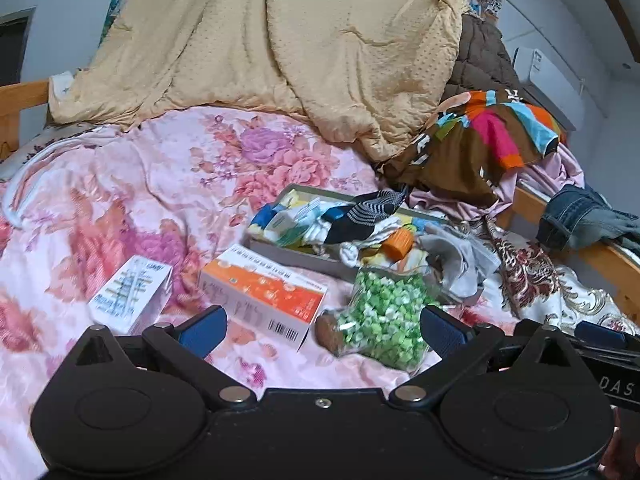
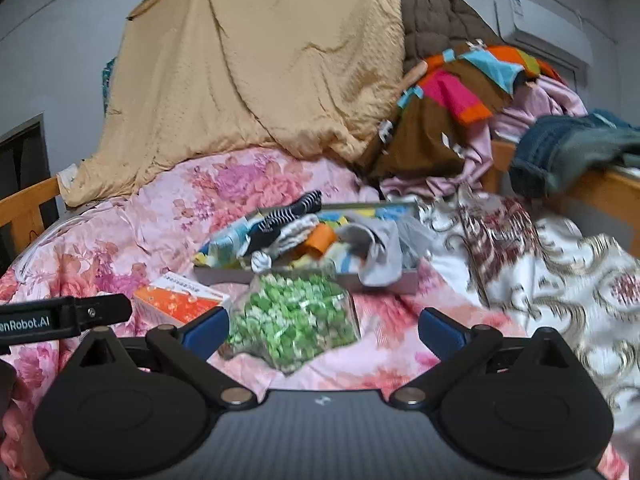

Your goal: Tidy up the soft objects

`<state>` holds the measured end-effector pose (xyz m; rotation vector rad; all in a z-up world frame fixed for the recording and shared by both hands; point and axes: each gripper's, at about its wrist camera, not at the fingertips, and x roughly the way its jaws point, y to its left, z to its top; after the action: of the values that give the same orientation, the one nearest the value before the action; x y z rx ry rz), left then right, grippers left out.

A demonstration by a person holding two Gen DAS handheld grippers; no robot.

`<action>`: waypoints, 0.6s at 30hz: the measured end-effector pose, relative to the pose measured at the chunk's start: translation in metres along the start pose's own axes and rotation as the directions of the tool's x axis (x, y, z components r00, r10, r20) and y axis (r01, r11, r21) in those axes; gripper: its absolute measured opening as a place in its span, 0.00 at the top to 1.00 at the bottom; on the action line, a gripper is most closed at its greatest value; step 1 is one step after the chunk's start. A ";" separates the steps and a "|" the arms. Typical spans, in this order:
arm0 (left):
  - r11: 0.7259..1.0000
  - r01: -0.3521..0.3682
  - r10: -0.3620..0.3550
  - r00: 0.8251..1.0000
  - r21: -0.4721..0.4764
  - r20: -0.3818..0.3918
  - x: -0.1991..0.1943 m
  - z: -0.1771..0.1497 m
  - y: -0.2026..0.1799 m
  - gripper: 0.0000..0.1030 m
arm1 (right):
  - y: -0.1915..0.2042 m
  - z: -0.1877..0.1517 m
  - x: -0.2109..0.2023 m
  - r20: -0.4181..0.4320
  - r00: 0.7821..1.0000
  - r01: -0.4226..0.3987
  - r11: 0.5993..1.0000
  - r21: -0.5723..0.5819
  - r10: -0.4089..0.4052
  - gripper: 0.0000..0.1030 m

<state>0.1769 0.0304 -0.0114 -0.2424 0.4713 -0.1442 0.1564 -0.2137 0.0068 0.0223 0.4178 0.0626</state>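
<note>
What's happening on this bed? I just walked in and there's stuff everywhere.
A person holds two grippers over the floral bedspread. The left hand-held gripper and right hand-held gripper are both open and empty. Ahead lie a jar of green bits, an orange box and a shallow tray heaped with socks.

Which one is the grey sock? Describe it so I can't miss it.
Start at the shallow tray on the pink floral bedspread. The grey sock droops over the tray's near right edge, just behind the bag of green pieces. It is plain grey; the neighbouring sock is black-and-white striped.
</note>
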 end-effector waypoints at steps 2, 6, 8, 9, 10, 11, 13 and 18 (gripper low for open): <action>1.000 -0.010 0.010 1.000 0.008 -0.007 -0.003 -0.003 0.000 0.01 | -0.001 -0.003 -0.004 -0.011 1.000 0.003 1.000 0.013 -0.003 0.00; 1.000 -0.019 0.020 0.999 0.005 -0.025 -0.008 -0.006 0.000 0.01 | -0.002 -0.008 -0.011 -0.033 0.999 0.007 1.000 0.018 -0.006 0.00; 1.000 -0.016 0.014 0.998 -0.024 -0.056 -0.009 -0.009 0.003 0.01 | 0.000 -0.012 -0.013 -0.053 0.999 0.006 1.000 0.016 -0.005 0.00; 0.999 -0.016 0.013 0.997 -0.038 -0.073 -0.009 -0.011 0.004 0.01 | 0.001 -0.014 -0.014 -0.062 0.998 0.008 1.000 0.014 -0.007 0.00; 0.999 -0.019 0.015 0.996 -0.048 -0.087 -0.008 -0.013 0.006 0.01 | 0.002 -0.015 -0.015 -0.070 0.997 0.009 1.000 0.012 -0.008 0.00; 0.998 -0.026 0.020 0.995 -0.055 -0.098 -0.009 -0.015 0.007 0.01 | 0.003 -0.016 -0.015 -0.075 0.997 0.009 1.000 0.010 -0.008 0.00; 0.997 -0.047 0.041 0.993 -0.056 -0.106 -0.010 -0.018 0.008 0.01 | 0.004 -0.019 -0.017 -0.081 0.997 0.009 1.000 0.008 -0.008 0.00; 0.996 -0.088 0.085 0.990 -0.027 -0.112 -0.012 -0.021 0.009 0.01 | 0.006 -0.021 -0.019 -0.078 0.997 -0.002 1.000 -0.003 0.002 0.00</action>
<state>0.1575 0.0369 -0.0267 -0.2457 0.5936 -0.0654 0.1305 -0.2087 -0.0041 0.0176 0.4955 0.0666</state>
